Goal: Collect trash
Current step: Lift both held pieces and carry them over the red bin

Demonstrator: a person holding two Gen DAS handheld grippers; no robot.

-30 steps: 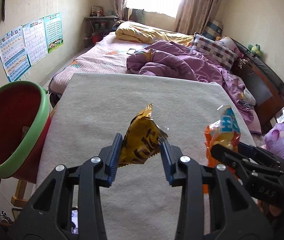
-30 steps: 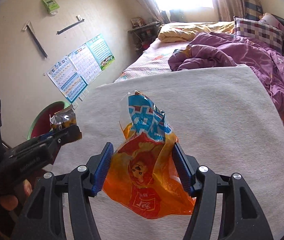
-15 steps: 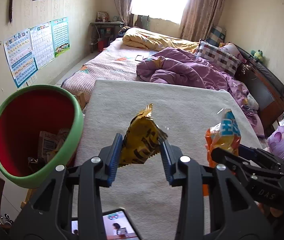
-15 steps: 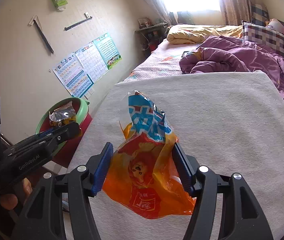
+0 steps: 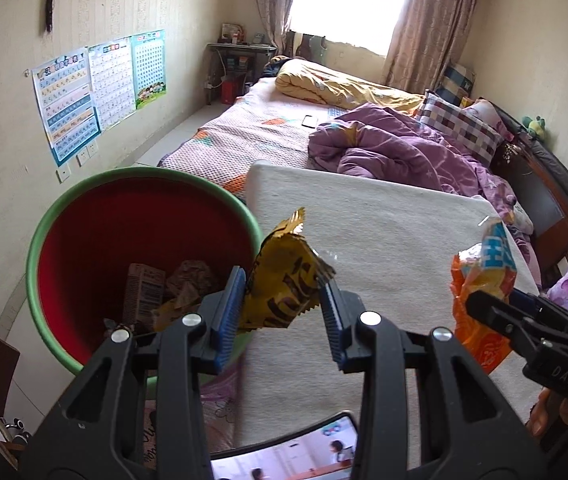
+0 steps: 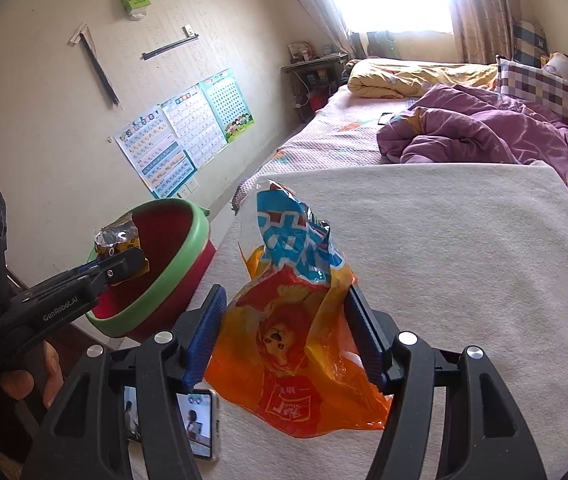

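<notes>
My left gripper [image 5: 281, 300] is shut on a crumpled yellow snack wrapper [image 5: 284, 280], held just right of the rim of a red bin with a green rim [image 5: 43, 240]. Several pieces of trash lie in that bin. In the right wrist view the yellow wrapper [image 6: 117, 242] hangs over the bin [image 6: 179, 256]. My right gripper [image 6: 284, 320] is shut on an orange and blue snack bag [image 6: 296, 332] above the white padded surface [image 6: 464, 264]. The same orange bag [image 5: 480, 280] shows at the right of the left wrist view.
A phone [image 5: 296, 456] with a lit screen lies on the near edge of the white surface. Behind it stands a bed with a purple quilt [image 5: 396, 152] and a yellow quilt [image 5: 332, 84]. Posters [image 5: 99, 84] hang on the left wall. A hand [image 6: 23, 376] holds the left gripper.
Both grippers have moved left toward the bin with their wrappers still held. The bin has come more fully into view and its contents now show. The phone has come into sight.
</notes>
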